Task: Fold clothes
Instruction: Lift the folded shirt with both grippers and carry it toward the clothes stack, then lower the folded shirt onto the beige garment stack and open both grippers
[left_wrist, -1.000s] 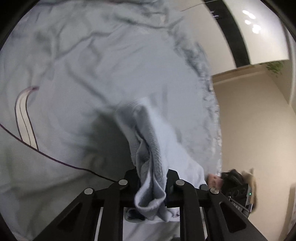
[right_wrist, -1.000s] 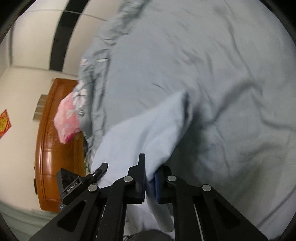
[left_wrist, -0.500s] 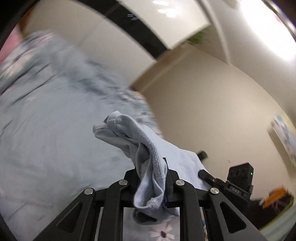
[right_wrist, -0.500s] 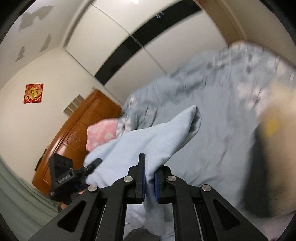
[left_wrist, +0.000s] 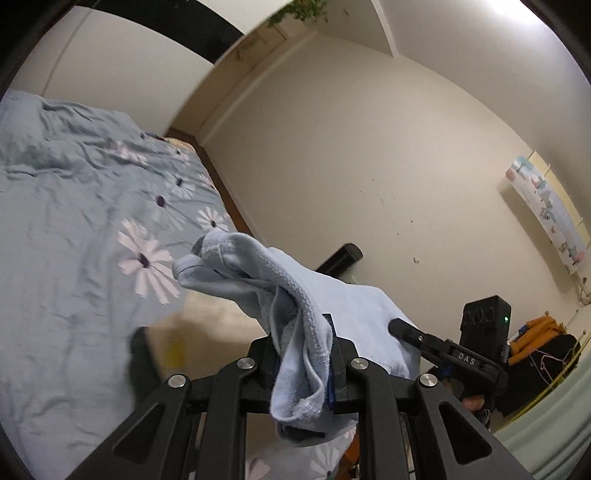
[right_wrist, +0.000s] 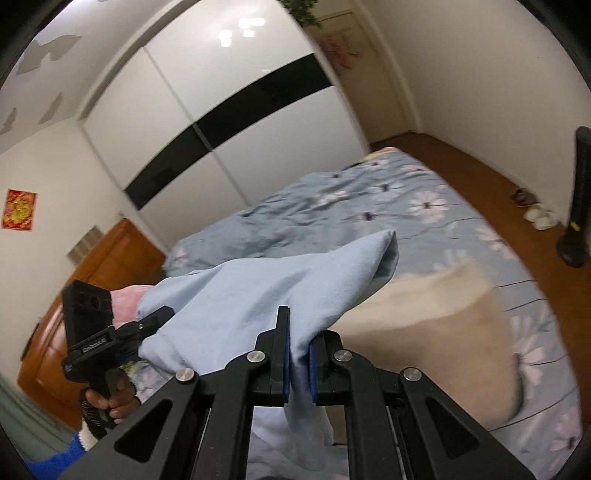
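A light blue garment (left_wrist: 295, 295) hangs in the air between my two grippers, above the bed. My left gripper (left_wrist: 303, 354) is shut on a bunched ribbed edge of it. My right gripper (right_wrist: 299, 363) is shut on another edge of the same garment (right_wrist: 266, 284), which drapes toward the left gripper (right_wrist: 122, 343) seen at the left of the right wrist view. The right gripper (left_wrist: 443, 354) also shows at the right of the left wrist view. A beige cloth (right_wrist: 424, 332) lies blurred on the bed below.
The bed has a blue floral duvet (left_wrist: 74, 240). A wooden headboard (right_wrist: 74, 295) and pink pillow (right_wrist: 125, 299) are at the left. A black-and-white wardrobe (right_wrist: 221, 122) stands behind. A black tower (right_wrist: 576, 199) and shoes (right_wrist: 535, 214) are on the wooden floor.
Both grippers have lifted the garment up off the bed and tilted from looking down at the duvet to looking across the room. Both stayed shut on the cloth.
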